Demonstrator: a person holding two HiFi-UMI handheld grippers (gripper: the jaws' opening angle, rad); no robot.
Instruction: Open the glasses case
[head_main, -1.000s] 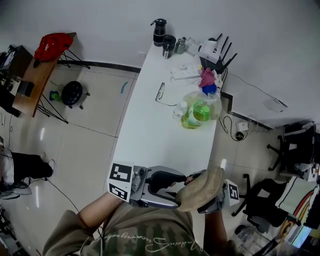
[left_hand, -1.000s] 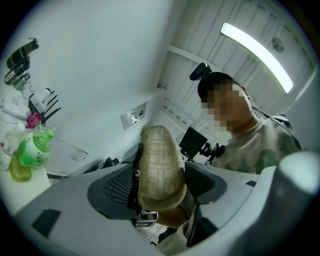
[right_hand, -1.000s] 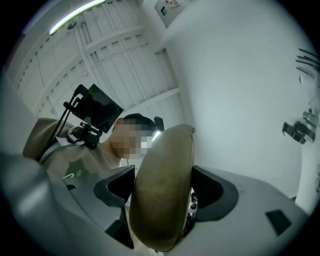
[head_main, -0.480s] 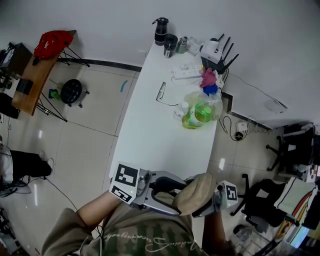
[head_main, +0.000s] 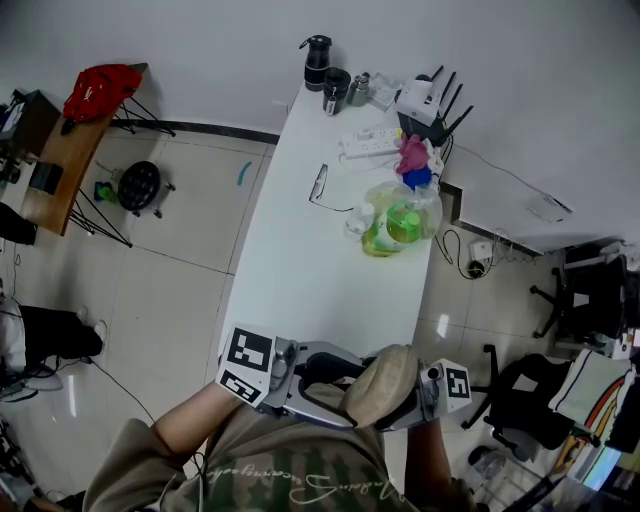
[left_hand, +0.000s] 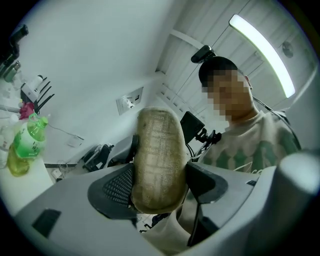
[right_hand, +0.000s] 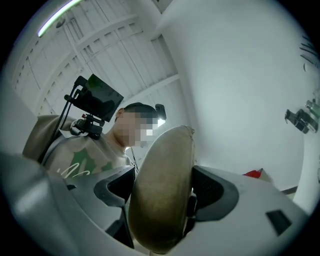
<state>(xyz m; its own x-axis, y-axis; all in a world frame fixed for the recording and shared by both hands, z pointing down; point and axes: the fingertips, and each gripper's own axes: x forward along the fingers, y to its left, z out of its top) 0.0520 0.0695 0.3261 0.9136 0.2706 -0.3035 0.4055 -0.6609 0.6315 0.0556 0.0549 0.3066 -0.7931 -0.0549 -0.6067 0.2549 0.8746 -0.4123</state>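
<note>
The tan glasses case (head_main: 381, 384) hangs just off the tabletop's (head_main: 300, 280) near end, clamped by the right hand-held gripper (right_hand: 162, 192) and the left hand-held gripper (left_hand: 159, 182), whose jaws have just been widening around it, yet its seam looks shut, so opening remains.

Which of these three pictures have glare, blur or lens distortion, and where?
Head view: evenly lit and sharp, though the long white table looks bowed. Left gripper view: fisheye frame, dark corners, glaring ceiling light strip. Right gripper view: the tan woven-fabric glasses case is near and soft.
</note>
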